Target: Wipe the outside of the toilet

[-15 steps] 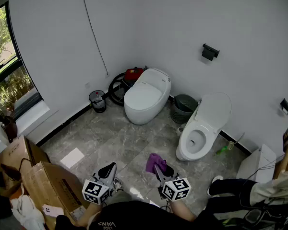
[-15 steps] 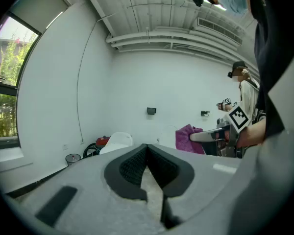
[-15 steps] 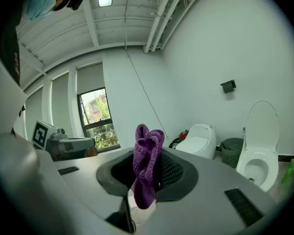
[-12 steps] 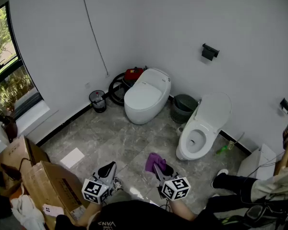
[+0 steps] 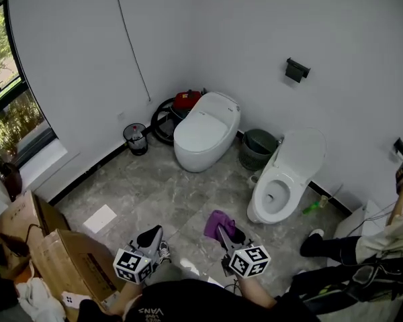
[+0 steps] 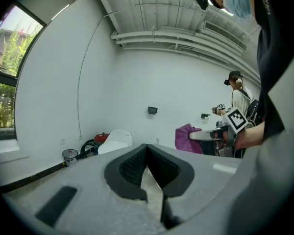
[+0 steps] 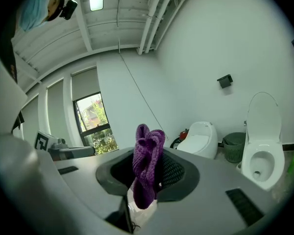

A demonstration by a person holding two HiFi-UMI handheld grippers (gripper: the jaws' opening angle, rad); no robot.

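Shifted since the earlier frame: the dark shoe of the seated person at 4 o'clock, drawn a little further towards the wall; our two grippers keep nearly the same places at 6 o'clock.

Item 1. Left gripper, low in the head view at 7 o'clock, held above the floor. We record its jaws pressed together at the tips, with nothing between them.

Item 2. Right gripper, at 6 o'clock, just to the 3 o'clock side of the left one. Its jaws are pinching a purple cloth, which stands bunched above the tips and hangs a little below them. In the head view the cloth shows at the gripper's far end.

Item 3. Open toilet, white, lid raised against the wall, at 2 o'clock from the right gripper and well apart from it. The cloth touches no part of it.

Item 4. Closed toilet, white, lid down, at 12 o'clock of the grippers, near the corner.

Item 5. Green basket, between the two toilets.

Item 6. Small bin, by the wall at 10 o'clock of the closed toilet.

Item 7. Red vacuum, behind the closed toilet.

Item 8. Cardboard boxes, at 8 o'clock.

Item 9. Green bottle, on the floor at 4 o'clock of the open toilet.
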